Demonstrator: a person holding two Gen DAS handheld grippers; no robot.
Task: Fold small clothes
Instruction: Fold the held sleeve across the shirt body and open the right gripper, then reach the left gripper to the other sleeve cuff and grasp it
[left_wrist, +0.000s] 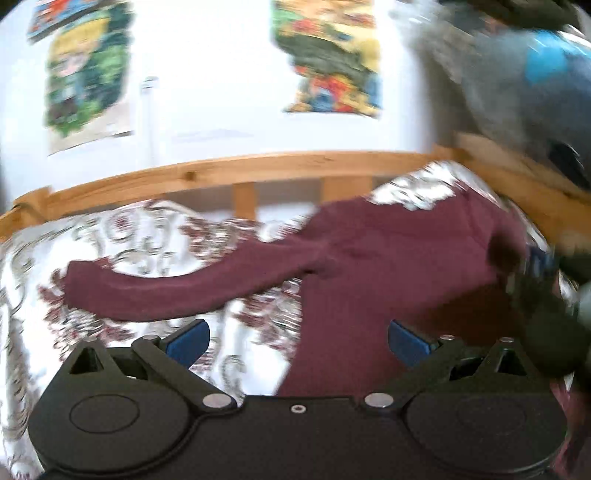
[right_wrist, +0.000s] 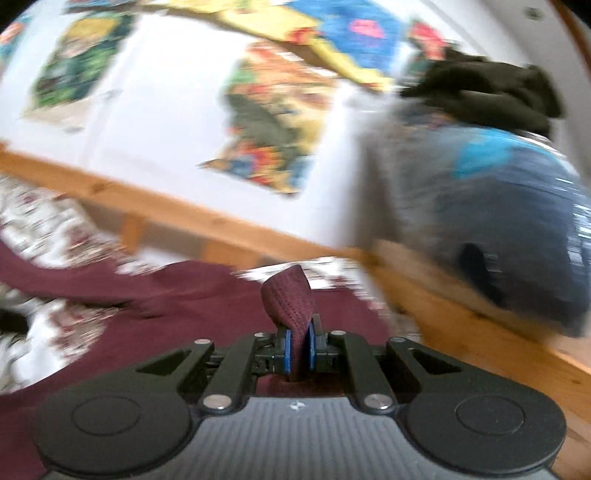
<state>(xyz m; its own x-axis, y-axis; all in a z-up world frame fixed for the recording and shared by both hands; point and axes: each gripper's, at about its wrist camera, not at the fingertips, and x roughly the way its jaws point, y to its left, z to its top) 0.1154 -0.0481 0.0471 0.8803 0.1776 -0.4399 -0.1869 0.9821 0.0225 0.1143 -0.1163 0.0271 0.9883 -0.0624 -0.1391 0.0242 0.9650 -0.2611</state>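
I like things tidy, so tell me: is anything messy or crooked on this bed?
Yes. The maroon top lies crooked on the patterned bedspread, one sleeve flung out sideways. The right gripper pinches a fold of it. A heap of clothes also spills over the wooden bed rail.

Top (left_wrist: 388, 251) solid maroon, ribbed cuff (right_wrist: 290, 295) same maroon. Bedspread (left_wrist: 122, 236) white with dark red and grey floral scrolls. Bed rail (left_wrist: 229, 170) honey-coloured wood. Wall (left_wrist: 207, 74) white; posters (left_wrist: 328, 55) multicoloured, green, yellow, red, blue. Clothes pile (right_wrist: 480, 192) grey and dark blue with a turquoise patch, olive-black piece on top. Right gripper (right_wrist: 300, 350) and left gripper (left_wrist: 297, 338) black, blue pads (left_wrist: 188, 341).
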